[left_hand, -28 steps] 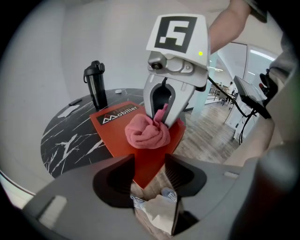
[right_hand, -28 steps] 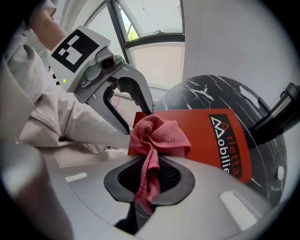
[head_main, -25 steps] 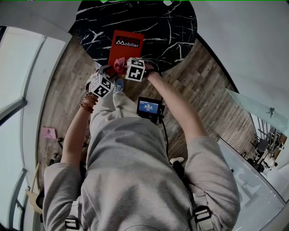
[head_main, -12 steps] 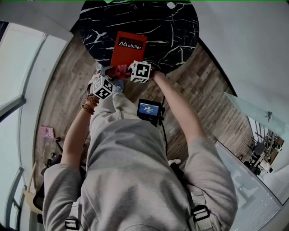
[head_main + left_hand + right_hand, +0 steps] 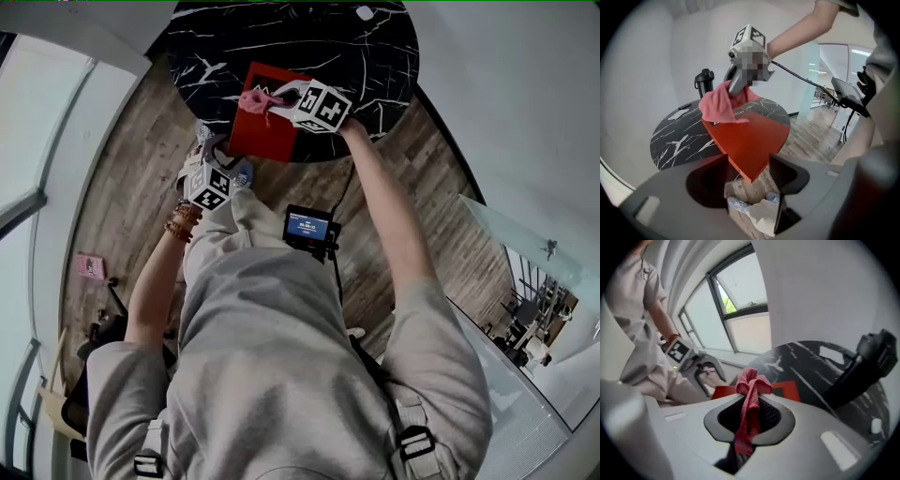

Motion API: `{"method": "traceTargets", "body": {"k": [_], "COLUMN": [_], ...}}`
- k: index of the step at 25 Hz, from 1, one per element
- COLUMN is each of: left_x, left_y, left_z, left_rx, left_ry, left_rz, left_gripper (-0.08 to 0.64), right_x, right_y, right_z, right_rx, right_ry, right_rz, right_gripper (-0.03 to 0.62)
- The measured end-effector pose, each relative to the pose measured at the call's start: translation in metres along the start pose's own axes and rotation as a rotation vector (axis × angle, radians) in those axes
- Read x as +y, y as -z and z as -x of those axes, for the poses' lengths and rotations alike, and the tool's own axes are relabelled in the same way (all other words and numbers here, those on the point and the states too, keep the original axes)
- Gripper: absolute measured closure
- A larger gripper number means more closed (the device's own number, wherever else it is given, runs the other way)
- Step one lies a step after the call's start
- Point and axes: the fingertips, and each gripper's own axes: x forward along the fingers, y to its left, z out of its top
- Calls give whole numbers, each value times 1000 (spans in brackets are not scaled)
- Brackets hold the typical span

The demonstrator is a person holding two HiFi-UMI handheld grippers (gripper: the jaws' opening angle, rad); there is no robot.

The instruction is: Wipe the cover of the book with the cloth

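The wood floor point(image 5: 122, 187) lies all round the round black bench point(image 5: 366, 56) with white veins. The bench has plenty of bare top beyond the book and to its right. A black flask point(image 5: 704, 82) stands near its far rim.

The red book point(image 5: 267, 136) lies flat at the bench's near edge, and its near corner juts out over the floor. White lettering on its cover shows in the left gripper view, but the cloth hides part of it and I cannot read the word.

My right hand-held gripper point(image 5: 281, 96) reaches over the book, its jaws clamped on the pink cloth point(image 5: 253, 99). The cloth bunches at the tips and drapes onto the far part of the cover.

My left hand-held gripper point(image 5: 749, 173) sits low at the bench's edge. Its jaws have just been opening and now stand wide. The book's overhanging corner points into the gap, and neither pad presses it.

A small screen point(image 5: 309, 225) glows blue at my waist, its print too small to read.
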Motion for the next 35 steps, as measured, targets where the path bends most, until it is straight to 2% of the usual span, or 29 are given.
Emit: {"method": "traceTargets", "body": {"k": [2, 3, 5, 7, 14, 18, 22, 25, 35], "left_x": [1, 0, -3, -4, 0, 1, -3, -4, -2], "left_y": [3, 4, 6, 7, 6, 5, 6, 6, 5], "left_z": [-5, -7, -8, -7, -8, -10, -8, -9, -10], "left_rx": [17, 26, 37, 41, 43, 50, 47, 50, 48], "left_ry": [7, 13, 25, 28, 41, 56, 57, 53, 47], "left_rz": [5, 14, 38, 43, 30, 7, -20, -49, -49], "left_gripper": [305, 305, 305, 305, 290, 288, 287, 291, 291], "right_x": [-46, -62, -82, -94, -97, -93, -76, -67, -51], "right_y": [-2, -2, -2, -4, 7, 11, 12, 13, 13], "right_z": [1, 2, 2, -7, -46, -48, -55, -58, -62], "right_rx": [28, 49, 79, 102, 244, 250, 301, 313, 321], "right_ry": [183, 246, 323, 350, 323, 328, 257, 211, 164], "right_rz": [10, 11, 0, -11, -13, -23, 16, 10, 17], "right_gripper": [534, 534, 534, 534, 537, 538, 538, 538, 538]}}
